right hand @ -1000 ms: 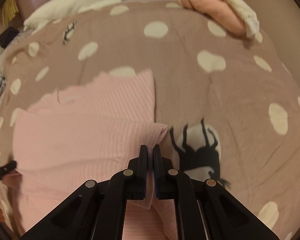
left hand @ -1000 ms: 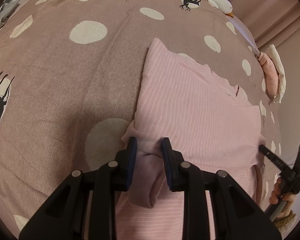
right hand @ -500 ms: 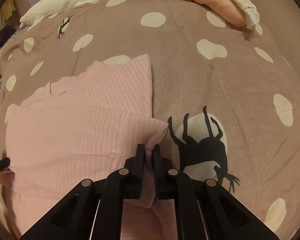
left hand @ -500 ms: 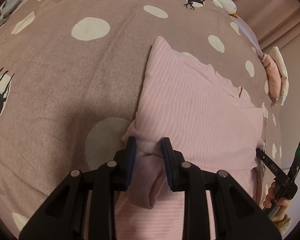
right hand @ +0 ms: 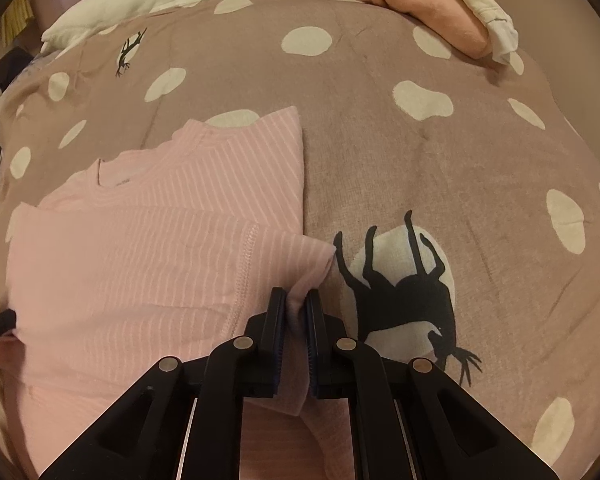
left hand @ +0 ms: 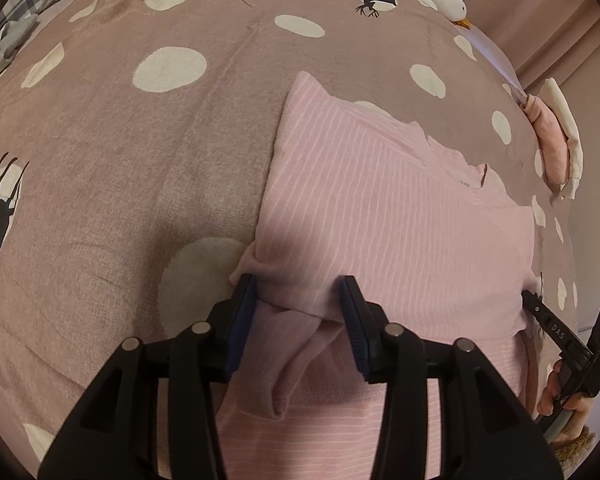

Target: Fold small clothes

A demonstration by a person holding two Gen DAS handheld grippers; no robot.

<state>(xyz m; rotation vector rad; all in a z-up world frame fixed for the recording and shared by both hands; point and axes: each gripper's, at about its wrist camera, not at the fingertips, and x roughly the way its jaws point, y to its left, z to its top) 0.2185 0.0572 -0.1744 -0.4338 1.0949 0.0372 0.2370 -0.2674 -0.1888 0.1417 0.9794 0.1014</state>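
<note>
Pink top (left hand: 380,208) fold's down, left gripper (left hand: 298,308) jaws just spread off the corner, so right gripper (right hand: 296,312), clamped on fabric, should let go gently too.

The left claw (left hand: 298,304) has just been opening (jaws parted); the right claw (right hand: 296,312) is pinched closed.

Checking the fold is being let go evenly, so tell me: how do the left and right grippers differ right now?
The left gripper has just been opening: its fingers stand apart, loose around a bunched corner of the pink striped top. The right gripper is shut, its fingers pinching the other corner. Both point down at the same folded edge on the spotted blanket.
</note>
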